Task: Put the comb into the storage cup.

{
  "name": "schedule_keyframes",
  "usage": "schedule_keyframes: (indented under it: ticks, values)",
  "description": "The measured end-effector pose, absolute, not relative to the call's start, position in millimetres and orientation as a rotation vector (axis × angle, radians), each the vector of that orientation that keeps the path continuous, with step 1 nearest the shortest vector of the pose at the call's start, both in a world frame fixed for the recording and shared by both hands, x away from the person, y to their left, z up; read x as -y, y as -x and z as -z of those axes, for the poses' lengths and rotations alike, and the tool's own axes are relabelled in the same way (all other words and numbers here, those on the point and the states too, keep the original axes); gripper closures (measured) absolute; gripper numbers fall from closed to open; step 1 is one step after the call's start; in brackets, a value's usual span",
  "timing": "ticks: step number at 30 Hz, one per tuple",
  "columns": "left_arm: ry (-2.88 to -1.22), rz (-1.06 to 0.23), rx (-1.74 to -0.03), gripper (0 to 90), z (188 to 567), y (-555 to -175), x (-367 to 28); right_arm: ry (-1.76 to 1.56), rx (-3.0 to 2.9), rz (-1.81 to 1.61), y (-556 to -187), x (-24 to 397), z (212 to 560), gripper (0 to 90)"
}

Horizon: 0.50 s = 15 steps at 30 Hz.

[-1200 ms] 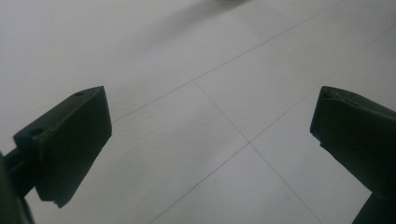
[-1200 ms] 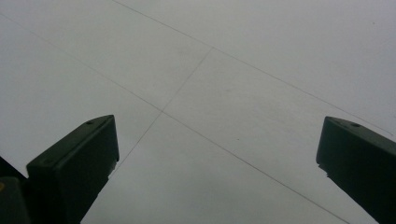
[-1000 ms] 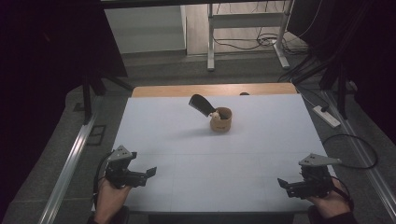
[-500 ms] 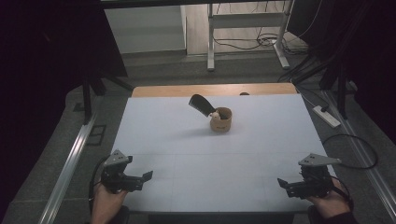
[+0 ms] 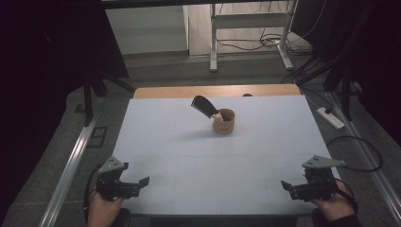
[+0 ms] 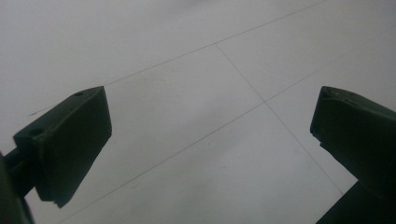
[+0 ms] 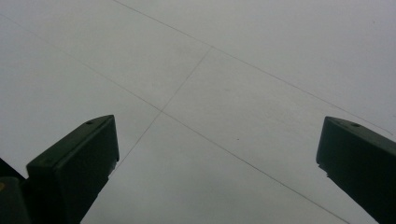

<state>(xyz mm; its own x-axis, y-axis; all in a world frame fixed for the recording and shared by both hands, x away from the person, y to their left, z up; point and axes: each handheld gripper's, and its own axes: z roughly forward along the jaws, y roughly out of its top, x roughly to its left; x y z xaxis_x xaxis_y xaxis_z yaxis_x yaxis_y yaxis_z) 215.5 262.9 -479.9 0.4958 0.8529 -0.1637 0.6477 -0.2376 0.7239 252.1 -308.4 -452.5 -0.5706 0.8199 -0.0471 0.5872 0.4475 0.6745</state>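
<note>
A small tan wooden cup [image 5: 223, 121] stands on the white table [image 5: 189, 142], a little beyond its middle. A dark spatula-like utensil [image 5: 204, 106] leans out of the cup toward the far left. My left gripper [image 5: 140, 182] is open at the near left corner, held by a hand and pointing right. At the near right corner my right gripper [image 5: 286, 186] is open too, pointing left. In the left gripper view [image 6: 210, 135] and the right gripper view [image 7: 217, 163] the black jaws stand wide apart over bare white tabletop with thin seam lines.
A strip of wooden tabletop [image 5: 217, 91] shows past the white sheet's far edge. On the floor to the right lie a power strip [image 5: 331, 118] and cables [image 5: 359, 151]. A metal rail [image 5: 71, 165] runs along the left side. A desk frame [image 5: 246, 38] stands beyond.
My left gripper has drifted back toward the near edge and slightly left. The right gripper, cup and utensil have stayed put.
</note>
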Motion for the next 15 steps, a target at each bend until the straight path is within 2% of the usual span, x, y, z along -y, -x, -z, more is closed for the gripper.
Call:
schedule_keyframes:
  ticks: [15]
  values:
    - [-2.002,-0.335,-1.254,0.0,479.9,-209.5,-265.4,-1.195,-2.334,-0.867,-252.1,307.8,452.3,0.0]
